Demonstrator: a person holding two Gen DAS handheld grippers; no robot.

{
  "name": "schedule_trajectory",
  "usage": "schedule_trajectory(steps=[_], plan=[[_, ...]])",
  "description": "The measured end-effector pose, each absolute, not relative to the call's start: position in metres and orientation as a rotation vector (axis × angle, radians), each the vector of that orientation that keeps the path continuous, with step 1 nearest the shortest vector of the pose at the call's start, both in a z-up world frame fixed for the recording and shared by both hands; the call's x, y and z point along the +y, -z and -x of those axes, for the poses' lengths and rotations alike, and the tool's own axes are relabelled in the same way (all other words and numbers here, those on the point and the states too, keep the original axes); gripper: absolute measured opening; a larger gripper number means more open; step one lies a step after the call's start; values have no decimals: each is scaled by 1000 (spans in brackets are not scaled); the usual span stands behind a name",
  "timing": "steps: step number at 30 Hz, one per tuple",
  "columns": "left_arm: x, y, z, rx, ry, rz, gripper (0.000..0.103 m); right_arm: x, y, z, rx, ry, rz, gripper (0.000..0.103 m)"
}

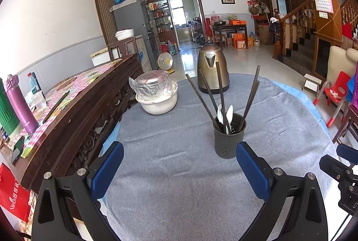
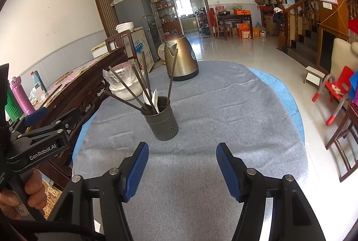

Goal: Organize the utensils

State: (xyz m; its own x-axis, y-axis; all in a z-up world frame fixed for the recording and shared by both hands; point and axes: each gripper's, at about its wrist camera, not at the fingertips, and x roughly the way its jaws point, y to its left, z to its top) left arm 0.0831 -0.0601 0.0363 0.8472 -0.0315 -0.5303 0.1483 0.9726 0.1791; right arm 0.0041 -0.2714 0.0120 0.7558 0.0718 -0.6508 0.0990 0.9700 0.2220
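A dark perforated utensil holder stands upright on the grey tablecloth. It holds several dark chopsticks and white spoons. My left gripper is open and empty, just short of the holder, which sits near its right finger. In the right wrist view the holder stands ahead and left of my right gripper, which is open and empty. The chopsticks fan out leftward, with the spoons among them. The left gripper shows at the left edge.
A bronze electric kettle stands at the table's far side. A white bowl with a wrapped metal pot sits far left. A dark wooden sideboard with bottles flanks the left. Red chairs stand right.
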Motion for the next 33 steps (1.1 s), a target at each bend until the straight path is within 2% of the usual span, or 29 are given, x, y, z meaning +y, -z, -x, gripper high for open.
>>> schedule_trajectory(steps=[8,17,33], plan=[[-48,-32,-86,567,89,-199,100,-255,-11,-8,724,21,-232,66],[-33,-24,-85,595,90,-168,100,-241,-18,1,627,85,-195,66],[-13,-18,-85,616,96,-127,100,-216,-19,-1,625,59,-146,66]])
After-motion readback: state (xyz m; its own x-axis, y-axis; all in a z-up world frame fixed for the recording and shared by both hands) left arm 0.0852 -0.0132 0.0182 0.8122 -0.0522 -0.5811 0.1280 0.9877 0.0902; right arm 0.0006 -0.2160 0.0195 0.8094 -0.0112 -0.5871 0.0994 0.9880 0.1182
